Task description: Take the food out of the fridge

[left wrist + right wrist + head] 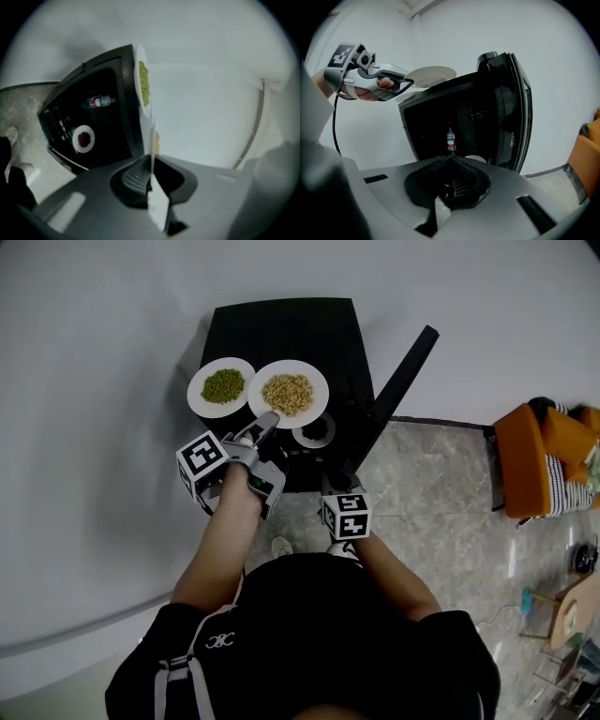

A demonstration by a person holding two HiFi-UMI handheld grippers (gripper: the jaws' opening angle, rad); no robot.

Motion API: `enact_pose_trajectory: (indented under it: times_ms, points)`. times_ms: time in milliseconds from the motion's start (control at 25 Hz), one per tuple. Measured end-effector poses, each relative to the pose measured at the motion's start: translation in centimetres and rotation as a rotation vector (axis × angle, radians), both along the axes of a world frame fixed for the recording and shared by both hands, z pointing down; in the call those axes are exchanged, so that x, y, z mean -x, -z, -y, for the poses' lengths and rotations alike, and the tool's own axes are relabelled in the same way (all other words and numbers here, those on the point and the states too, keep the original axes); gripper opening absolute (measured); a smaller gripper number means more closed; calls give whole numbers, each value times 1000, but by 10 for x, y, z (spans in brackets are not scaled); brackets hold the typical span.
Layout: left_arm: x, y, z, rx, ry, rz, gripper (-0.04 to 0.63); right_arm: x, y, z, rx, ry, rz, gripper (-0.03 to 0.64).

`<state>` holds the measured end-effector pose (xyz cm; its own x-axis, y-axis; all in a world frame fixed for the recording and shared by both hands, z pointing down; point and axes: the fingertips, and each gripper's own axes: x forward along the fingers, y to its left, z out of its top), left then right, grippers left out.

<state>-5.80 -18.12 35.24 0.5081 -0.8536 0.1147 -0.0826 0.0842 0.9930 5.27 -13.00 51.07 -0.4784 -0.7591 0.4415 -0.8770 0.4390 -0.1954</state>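
Note:
A black mini fridge [281,329] stands with its door [398,390] swung open. On its top rests a white plate of green food [221,387]. Beside it is a white plate of tan food [288,394], whose near rim my left gripper [269,420] is shut on. The right gripper view shows this held plate [430,75] level, just over the fridge top. In the left gripper view its rim [153,154] runs edge-on between the pads. Inside the fridge are a small plate of dark red food [83,139] and a bottle [450,139]. My right gripper [451,158] is shut and empty before the opening.
The open door [513,108] stands on the right of the fridge opening. An orange chair [530,460] with clutter sits far right on the stone floor. A white wall runs behind and to the left of the fridge. The person's shoes [11,136] are near the fridge base.

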Motion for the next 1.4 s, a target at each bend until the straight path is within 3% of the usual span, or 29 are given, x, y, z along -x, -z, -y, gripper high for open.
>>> enact_pose_trajectory:
  times_ms: [160, 840, 920, 1040, 1240, 1280, 1360, 1400]
  points:
    - [-5, 0, 27, 8, 9, -3, 17, -3, 2, 12, 7, -3, -5, -2]
    - [-10, -12, 36, 8, 5, -66, 25, -7, -2, 0, 10, -21, -24, -2]
    - [-9, -10, 34, -11, 8, -92, 34, -6, -2, -1, 10, -18, -24, -2]
    - [-6, -10, 33, -40, 11, -105, 114, -5, -5, 2, 11, -14, -24, -2]
    - [3, -11, 18, -67, -10, -77, 118, -3, -2, 5, 3, -7, -19, -2]
    - [5, -9, 13, -85, -17, -55, 102, -3, -1, 6, 2, -5, -17, -2]
    - [7, -8, 3, -142, -44, 11, 2, -2, -2, 6, 5, 1, -13, -2]
    - [7, -9, 0, -179, -63, 39, 2, -1, -2, 6, 8, 3, -7, -2]
